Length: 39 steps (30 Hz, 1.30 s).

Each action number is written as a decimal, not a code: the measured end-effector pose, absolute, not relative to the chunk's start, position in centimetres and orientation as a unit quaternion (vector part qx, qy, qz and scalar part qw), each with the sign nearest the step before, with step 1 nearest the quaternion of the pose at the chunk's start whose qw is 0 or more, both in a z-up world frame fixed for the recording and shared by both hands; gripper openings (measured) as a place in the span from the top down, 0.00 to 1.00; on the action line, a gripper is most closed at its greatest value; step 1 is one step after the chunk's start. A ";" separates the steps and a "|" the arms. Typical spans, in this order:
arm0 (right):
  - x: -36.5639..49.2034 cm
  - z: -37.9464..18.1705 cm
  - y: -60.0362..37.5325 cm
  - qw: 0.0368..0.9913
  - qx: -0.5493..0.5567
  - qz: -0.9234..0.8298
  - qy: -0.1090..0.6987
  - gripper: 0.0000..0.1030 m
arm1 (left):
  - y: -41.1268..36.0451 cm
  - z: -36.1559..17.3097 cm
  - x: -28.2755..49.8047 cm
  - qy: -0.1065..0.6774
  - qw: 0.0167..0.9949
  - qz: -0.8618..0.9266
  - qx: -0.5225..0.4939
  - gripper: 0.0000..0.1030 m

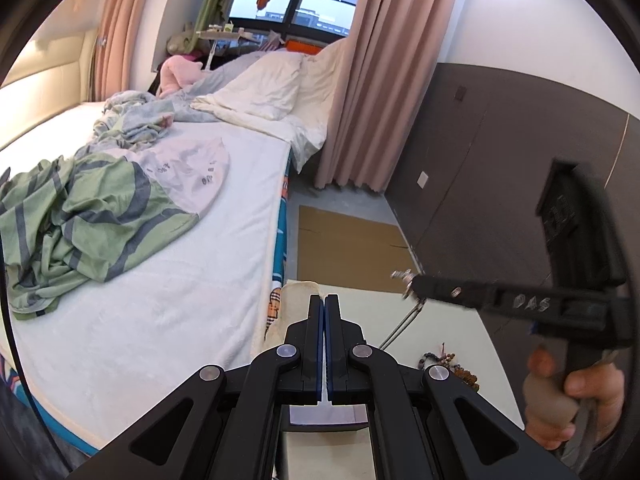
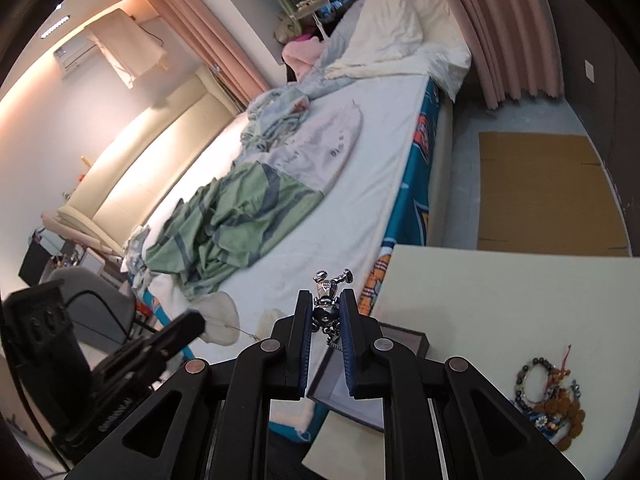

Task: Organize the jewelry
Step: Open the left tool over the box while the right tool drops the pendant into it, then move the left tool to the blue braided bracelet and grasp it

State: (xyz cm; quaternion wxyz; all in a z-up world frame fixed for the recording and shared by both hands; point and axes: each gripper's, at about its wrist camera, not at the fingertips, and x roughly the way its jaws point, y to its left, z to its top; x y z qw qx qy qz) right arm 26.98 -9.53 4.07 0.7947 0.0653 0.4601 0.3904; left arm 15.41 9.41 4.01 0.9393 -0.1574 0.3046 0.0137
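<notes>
My right gripper (image 2: 325,308) is shut on a small silver pendant (image 2: 326,292), and its chain hangs down between the fingers. In the left wrist view the right gripper (image 1: 416,285) comes in from the right over the cream table (image 1: 448,320). The pendant (image 1: 403,278) sits at its tip and the chain (image 1: 400,326) slants down behind my left gripper's linkage. My left gripper (image 1: 324,300) is shut with nothing showing between its pads. It appears at the lower left (image 2: 190,324) in the right wrist view. A dark-rimmed box (image 2: 404,334) lies on the table under both grippers.
A heap of beaded bracelets (image 2: 552,396) lies on the table (image 2: 500,300) to the right. The bed (image 1: 192,280) with crumpled green bedding (image 1: 80,220) runs along the left. A fluffy cream cloth (image 1: 296,292) sits at the table's edge. A hand (image 1: 576,396) grips the right handle.
</notes>
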 end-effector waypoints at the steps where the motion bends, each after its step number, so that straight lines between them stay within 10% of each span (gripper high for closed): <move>1: 27.1 3.7 -9.5 0.795 0.061 0.385 0.466 0.85 | 9.3 3.8 15.5 0.307 0.938 0.013 -0.157 1.00; 4: 27.2 2.6 -9.8 0.793 0.055 0.370 0.482 0.77 | 8.9 3.3 16.0 0.315 0.936 0.008 -0.158 1.00; 7: 26.6 2.5 -11.7 0.803 0.068 0.359 0.472 0.43 | 8.4 2.6 16.5 0.324 0.933 0.002 -0.156 1.00; 24: 24.3 -0.3 -25.1 0.831 0.124 0.250 0.482 0.34 | 5.0 -1.0 21.5 0.387 0.905 -0.039 -0.171 0.99; 26: 24.4 -1.0 -27.0 0.831 0.136 0.232 0.487 0.34 | 5.0 -1.5 22.3 0.408 0.892 -0.042 -0.190 0.94; 30: 24.2 -2.1 -29.8 0.830 0.157 0.214 0.491 0.34 | 4.6 -1.9 22.3 0.416 0.888 -0.028 -0.195 0.38; 39: 23.5 -4.7 -34.2 0.824 0.184 0.186 0.503 0.34 | 1.1 -1.6 22.2 0.416 0.897 -0.037 -0.146 0.36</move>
